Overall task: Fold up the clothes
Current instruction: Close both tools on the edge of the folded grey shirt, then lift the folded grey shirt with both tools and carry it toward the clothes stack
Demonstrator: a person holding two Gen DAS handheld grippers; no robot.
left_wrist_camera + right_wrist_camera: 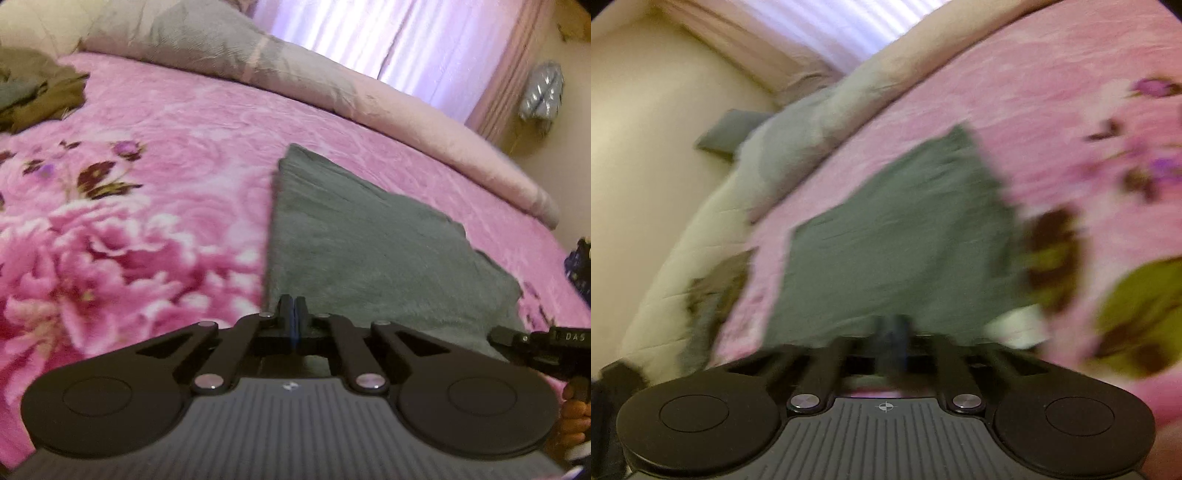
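A grey-green garment (369, 240) lies partly folded on a pink floral bedspread (166, 129). My left gripper (292, 306) is shut on the garment's near left edge. In the right wrist view, which is blurred, the same garment (905, 229) stretches away from my right gripper (894, 328), whose fingers look closed on its near edge. Part of the right gripper (535, 339) shows at the right edge of the left wrist view, at the garment's near right corner.
A loose heap of olive and grey clothes (33, 92) lies at the far left of the bed. A rolled pale pink and grey duvet (295, 70) runs along the far side. Behind it hang curtains (351, 33); a beige wall (646, 129) is beside the bed.
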